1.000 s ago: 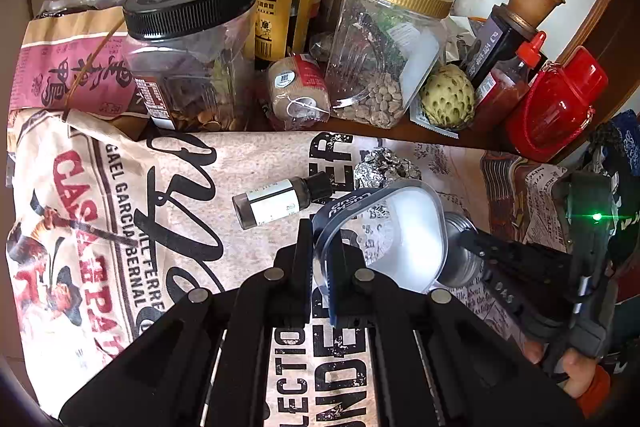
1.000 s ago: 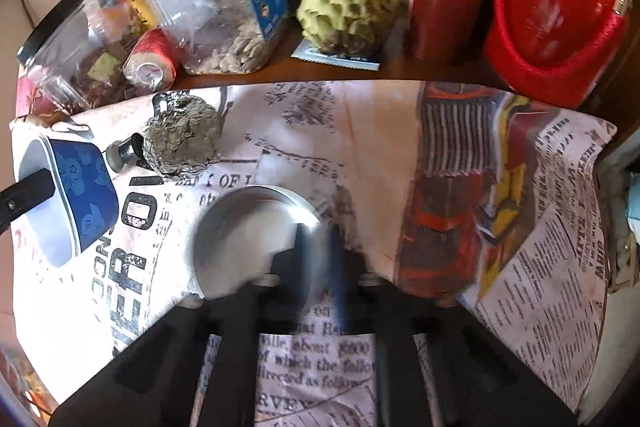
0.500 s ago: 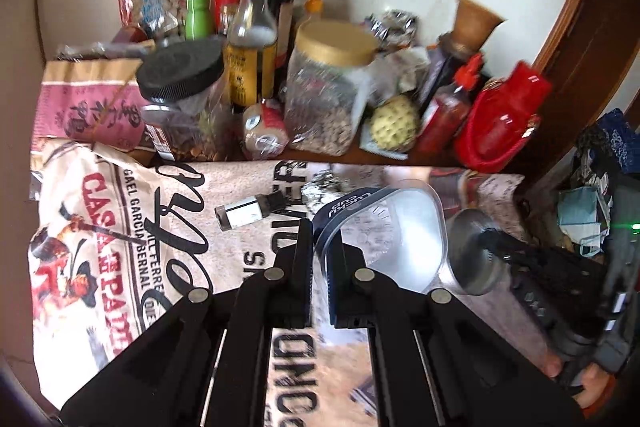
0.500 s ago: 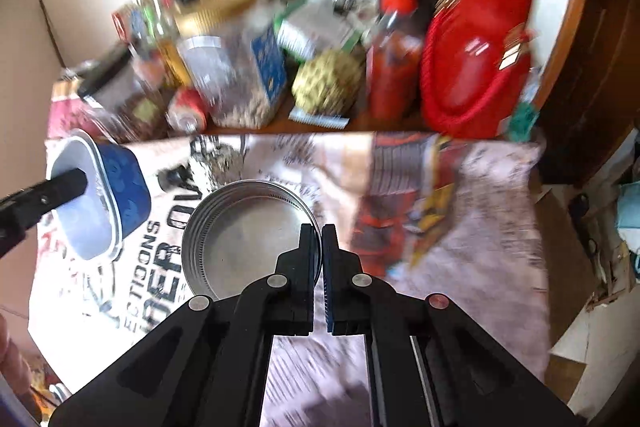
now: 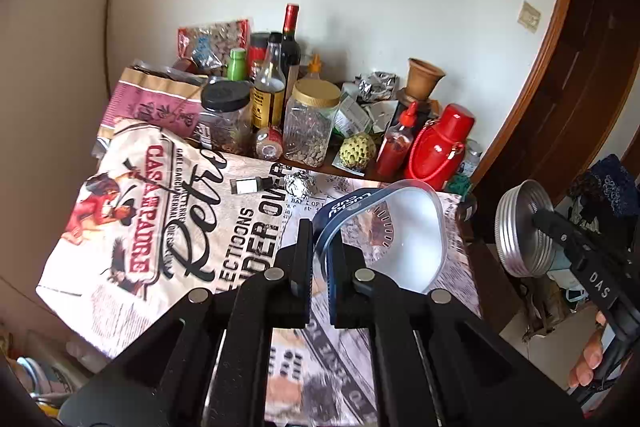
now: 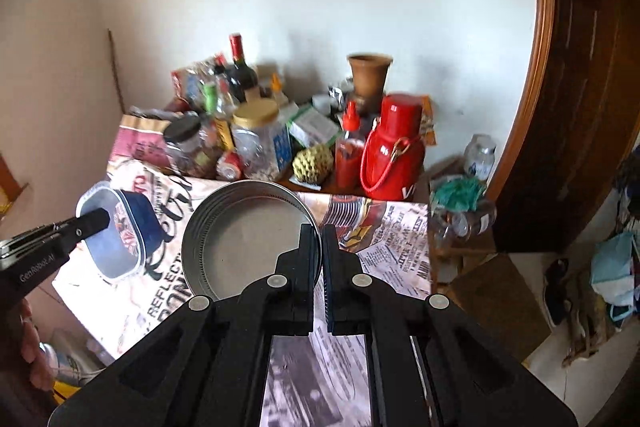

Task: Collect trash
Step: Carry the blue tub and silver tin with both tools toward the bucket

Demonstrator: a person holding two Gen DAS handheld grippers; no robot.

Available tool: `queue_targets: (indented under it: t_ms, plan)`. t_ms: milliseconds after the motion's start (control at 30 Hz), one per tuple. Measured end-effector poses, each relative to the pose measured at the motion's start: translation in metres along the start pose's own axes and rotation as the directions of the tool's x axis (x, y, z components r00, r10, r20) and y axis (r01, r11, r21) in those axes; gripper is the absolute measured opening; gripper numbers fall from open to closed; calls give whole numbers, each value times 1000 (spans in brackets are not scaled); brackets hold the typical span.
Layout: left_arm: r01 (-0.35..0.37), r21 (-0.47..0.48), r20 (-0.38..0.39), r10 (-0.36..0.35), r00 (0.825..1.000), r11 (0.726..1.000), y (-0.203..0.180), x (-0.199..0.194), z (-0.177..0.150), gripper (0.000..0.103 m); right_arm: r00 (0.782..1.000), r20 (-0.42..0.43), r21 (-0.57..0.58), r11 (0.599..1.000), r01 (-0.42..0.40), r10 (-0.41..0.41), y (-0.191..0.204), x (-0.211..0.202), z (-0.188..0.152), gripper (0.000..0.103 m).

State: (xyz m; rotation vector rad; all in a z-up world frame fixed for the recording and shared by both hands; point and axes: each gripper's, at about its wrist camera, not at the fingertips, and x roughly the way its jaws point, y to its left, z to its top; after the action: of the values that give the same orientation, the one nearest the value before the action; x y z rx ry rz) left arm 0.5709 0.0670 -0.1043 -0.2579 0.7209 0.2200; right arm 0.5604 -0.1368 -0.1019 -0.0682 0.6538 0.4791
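My left gripper (image 5: 320, 247) is shut on the rim of an empty blue plastic cup (image 5: 384, 231) and holds it high above the table; the cup also shows in the right wrist view (image 6: 120, 235). My right gripper (image 6: 321, 247) is shut on the rim of a round metal lid (image 6: 248, 239), held up off the table; the lid also shows at the right of the left wrist view (image 5: 520, 227). A crumpled foil ball (image 5: 300, 183) and a small dark-capped bottle (image 5: 250, 185) lie on the printed tablecloth (image 5: 160, 227).
Jars, bottles, a custard apple (image 5: 357, 149), a sauce bottle (image 5: 396, 143) and a red flask (image 5: 440, 147) crowd the table's back. A wooden door frame (image 6: 536, 107) stands at the right. Clutter and a box lie on the floor (image 6: 500, 291) to the right.
Both grippers have risen and pulled back from the table with the cup and the lid. The view now takes in the whole table and the wall.
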Motion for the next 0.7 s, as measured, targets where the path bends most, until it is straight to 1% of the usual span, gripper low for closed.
queue_targets:
  t_ms: [200,333,433,533,700]
  plan:
    - [-7,12,59,6,998,1000,0,-62,-14,4,999,48,-1,1000,-21,21,16,-49,-7,3]
    - [2,24,92,-4,996,1000,13,-97,-20,4,996,94,4,1000,-6,5,33,-80,-14,3]
    - [20,38,119,-24,993,999,30,-125,-28,4,993,114,31,1000,6,-9,48,-100,-25,3]
    - [43,56,129,-50,990,998,48,-149,-40,4,991,128,53,998,28,-35,70,-117,-39,3]
    - [73,109,103,-84,991,991,80,-185,-72,4,990,123,109,993,48,-62,105,-142,-71,3]
